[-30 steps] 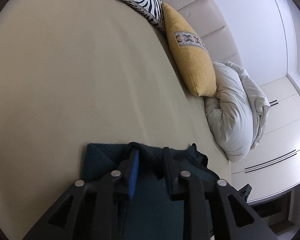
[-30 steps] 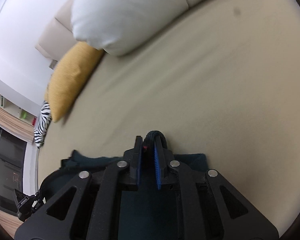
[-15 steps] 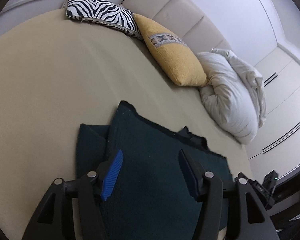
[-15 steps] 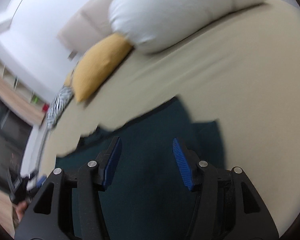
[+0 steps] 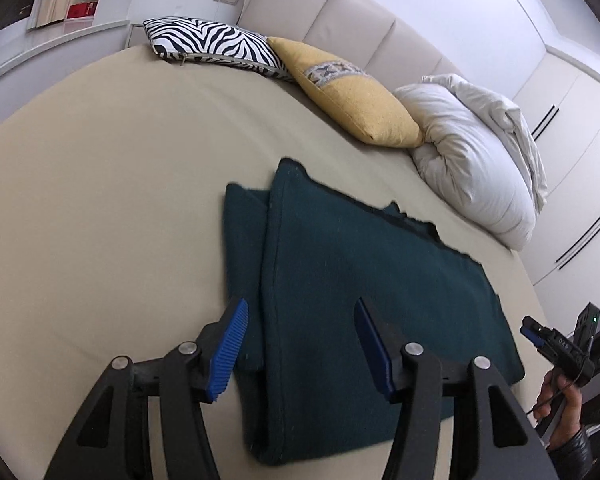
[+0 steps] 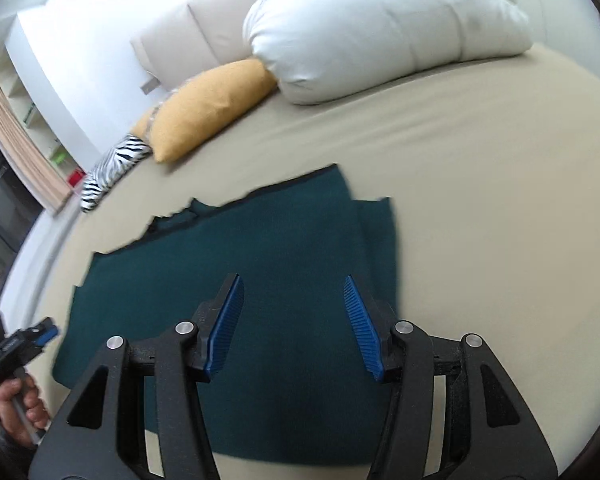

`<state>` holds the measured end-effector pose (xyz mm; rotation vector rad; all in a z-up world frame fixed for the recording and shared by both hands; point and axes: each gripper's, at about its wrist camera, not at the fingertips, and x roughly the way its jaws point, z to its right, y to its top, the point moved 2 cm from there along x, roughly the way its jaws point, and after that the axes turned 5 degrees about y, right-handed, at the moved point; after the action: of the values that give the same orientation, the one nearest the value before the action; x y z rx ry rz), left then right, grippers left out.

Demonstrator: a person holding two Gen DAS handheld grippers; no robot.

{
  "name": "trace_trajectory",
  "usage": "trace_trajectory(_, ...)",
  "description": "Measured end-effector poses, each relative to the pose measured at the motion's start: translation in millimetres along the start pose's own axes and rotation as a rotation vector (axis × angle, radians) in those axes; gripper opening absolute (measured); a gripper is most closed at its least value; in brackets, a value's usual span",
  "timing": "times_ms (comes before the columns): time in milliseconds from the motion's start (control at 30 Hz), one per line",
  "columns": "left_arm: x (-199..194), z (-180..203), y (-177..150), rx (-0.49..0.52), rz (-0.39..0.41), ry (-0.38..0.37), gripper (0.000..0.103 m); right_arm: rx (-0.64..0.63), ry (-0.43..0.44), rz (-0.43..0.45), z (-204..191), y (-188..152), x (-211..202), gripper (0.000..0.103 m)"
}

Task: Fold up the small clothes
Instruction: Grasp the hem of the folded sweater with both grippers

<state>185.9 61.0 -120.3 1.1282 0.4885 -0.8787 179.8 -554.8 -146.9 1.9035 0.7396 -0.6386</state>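
We see the left gripper [image 5: 300, 344] and the right gripper [image 6: 294, 324] with jaws released, having just been opening, nothing pinched between them. Beneath both, the dark green garment [image 5: 364, 288] lies folded flat on the beige bed [image 5: 100, 208]. Far behind sit a yellow cushion [image 5: 356, 100], a zebra pillow [image 5: 212, 42] and a white duvet [image 5: 480, 164].

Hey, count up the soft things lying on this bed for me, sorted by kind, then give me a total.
Throw pillows: 2, the zebra-striped pillow and the yellow pillow
White duvet bundles: 1, the white duvet
Garments: 1, the dark teal garment, folded flat
Total: 4
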Motion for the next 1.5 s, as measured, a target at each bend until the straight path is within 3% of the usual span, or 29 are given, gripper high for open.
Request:
trace_trajectory(200,-1,6,-10,0.043,0.002,0.036,0.049,-0.001,-0.060,-0.020,18,-27,-18,0.051)
trace_trajectory(267,2,10,-11,0.075,-0.006,0.043,0.028,0.012,-0.071,-0.015,24,-31,-22,0.051)
trace_trajectory(367,7,11,-15,0.097,-0.019,0.074,0.013,0.022,-0.090,-0.015,33,-38,-28,0.051)
trace_trajectory(700,11,16,-27,0.161,-0.048,0.126,0.013,-0.011,-0.112,-0.064,39,-51,-26,0.050)
trace_trajectory(767,11,17,-28,0.167,-0.050,0.127,0.012,-0.034,-0.123,-0.055,35,-53,-27,0.034)
trace_trajectory(967,7,19,-28,0.181,-0.046,0.126,0.008,-0.106,-0.175,-0.052,26,-53,-32,0.006)
trace_trajectory(1233,-14,19,-37,0.162,-0.017,0.096,0.007,-0.134,-0.182,-0.028,19,-54,-50,0.005)
trace_trajectory(1500,-11,1,-58,0.137,-0.061,0.093,0.007,-0.050,-0.155,-0.056,45,-78,-55,0.004)
